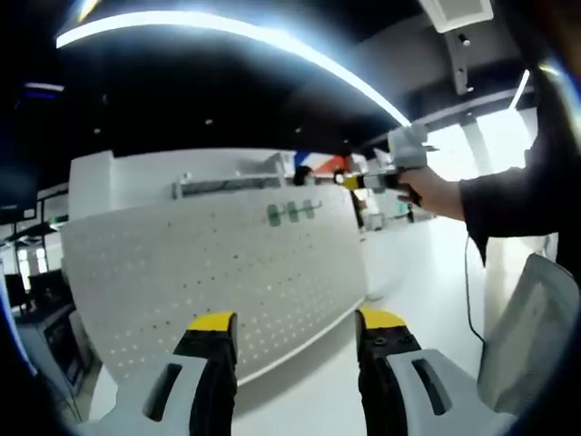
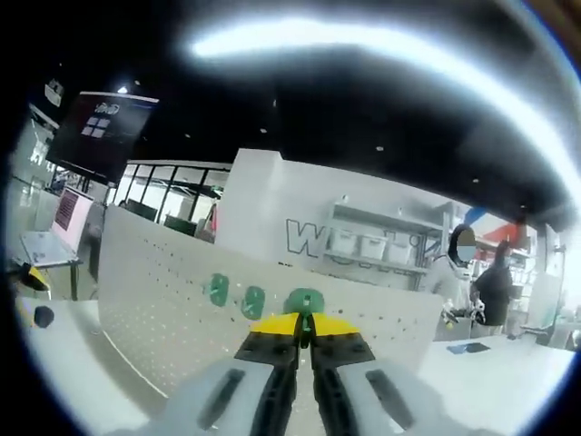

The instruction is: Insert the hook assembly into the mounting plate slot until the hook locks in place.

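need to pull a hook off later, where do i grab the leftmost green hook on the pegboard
Take the leftmost green hook by its two side edges, coming straight at the face of the upright pegboard. It sits flat against the board, so only the part standing proud of the surface gives a grip. The right tool is shut at the neighbouring hook; the left tool is open.

one pegboard [image 2: 172, 318] — three green hooks [image 2: 253, 302]

An open-plan lab or demonstration hall is shown. A white perforated pegboard [image 1: 218, 272] is mounted upright on a white table [image 1: 427, 263]. A dark ceiling with strip lights [image 1: 245, 36], wall shelving [image 2: 377, 245] with bins, a hanging display screen [image 2: 98, 132] and glazed partitions [image 2: 168, 200] are visible.
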Tool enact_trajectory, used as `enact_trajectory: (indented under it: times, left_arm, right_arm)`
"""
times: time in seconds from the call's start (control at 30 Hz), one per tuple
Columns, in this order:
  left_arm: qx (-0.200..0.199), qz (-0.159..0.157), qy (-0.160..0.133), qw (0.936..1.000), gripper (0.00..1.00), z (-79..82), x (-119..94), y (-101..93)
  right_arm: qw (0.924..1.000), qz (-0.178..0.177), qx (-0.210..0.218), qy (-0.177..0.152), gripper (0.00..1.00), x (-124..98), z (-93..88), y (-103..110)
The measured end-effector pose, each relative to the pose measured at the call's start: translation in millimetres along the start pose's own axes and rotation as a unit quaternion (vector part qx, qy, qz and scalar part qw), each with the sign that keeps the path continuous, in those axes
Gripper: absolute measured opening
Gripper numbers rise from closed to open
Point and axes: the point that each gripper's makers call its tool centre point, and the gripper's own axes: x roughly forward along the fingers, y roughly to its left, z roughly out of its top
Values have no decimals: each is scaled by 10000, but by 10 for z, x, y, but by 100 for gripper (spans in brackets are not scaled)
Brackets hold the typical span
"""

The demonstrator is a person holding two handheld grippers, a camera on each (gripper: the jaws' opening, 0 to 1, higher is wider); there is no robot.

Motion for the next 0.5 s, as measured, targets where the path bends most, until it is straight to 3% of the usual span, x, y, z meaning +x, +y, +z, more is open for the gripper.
enact_trajectory:
  times: [0.5]
  left_arm:
    - [1,7,156,9999,52,-82,11,29]
  right_arm:
    - [9992,-246,268,180,2,433,-275,-255]
